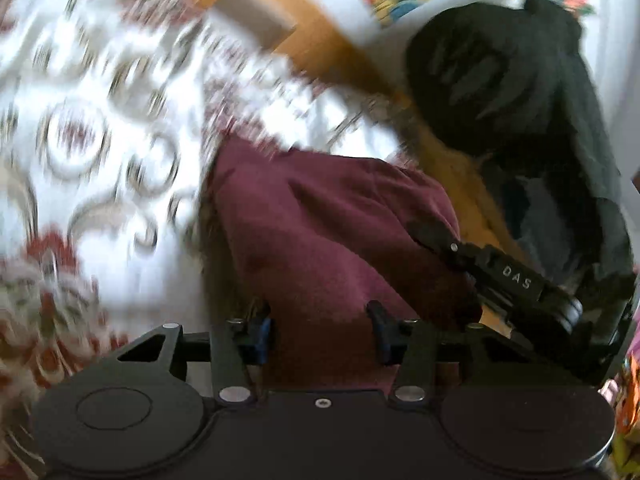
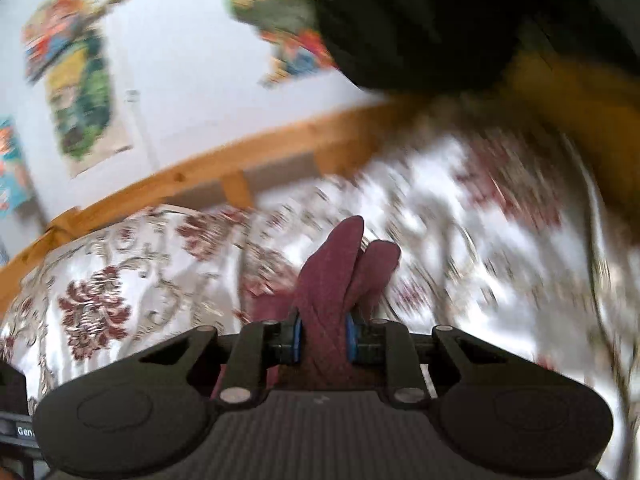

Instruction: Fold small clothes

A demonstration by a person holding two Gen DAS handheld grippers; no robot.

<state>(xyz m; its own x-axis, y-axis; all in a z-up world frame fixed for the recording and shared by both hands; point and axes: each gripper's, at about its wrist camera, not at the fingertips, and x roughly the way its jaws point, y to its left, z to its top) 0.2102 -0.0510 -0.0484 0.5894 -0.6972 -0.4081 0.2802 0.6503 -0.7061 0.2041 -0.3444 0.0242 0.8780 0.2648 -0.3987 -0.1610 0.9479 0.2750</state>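
A maroon garment (image 1: 340, 232) lies bunched on a floral bedspread (image 1: 100, 140). In the left wrist view its cloth fills the gap between my left gripper's (image 1: 320, 328) fingers, and the pads press on it. My right gripper (image 1: 436, 240) comes in from the right of that view and pinches the garment's other edge. In the right wrist view my right gripper (image 2: 324, 340) is shut on a fold of the maroon garment (image 2: 340, 264), which sticks out past the blue pads above the bedspread (image 2: 120, 280). Both views are blurred.
A pile of black clothes (image 1: 500, 80) sits at the right on mustard-yellow fabric (image 1: 460, 184), seen too in the right wrist view (image 2: 420, 20). A wooden bed frame (image 2: 200, 176) borders the bedspread. Behind it is a white wall with colourful posters (image 2: 80, 92).
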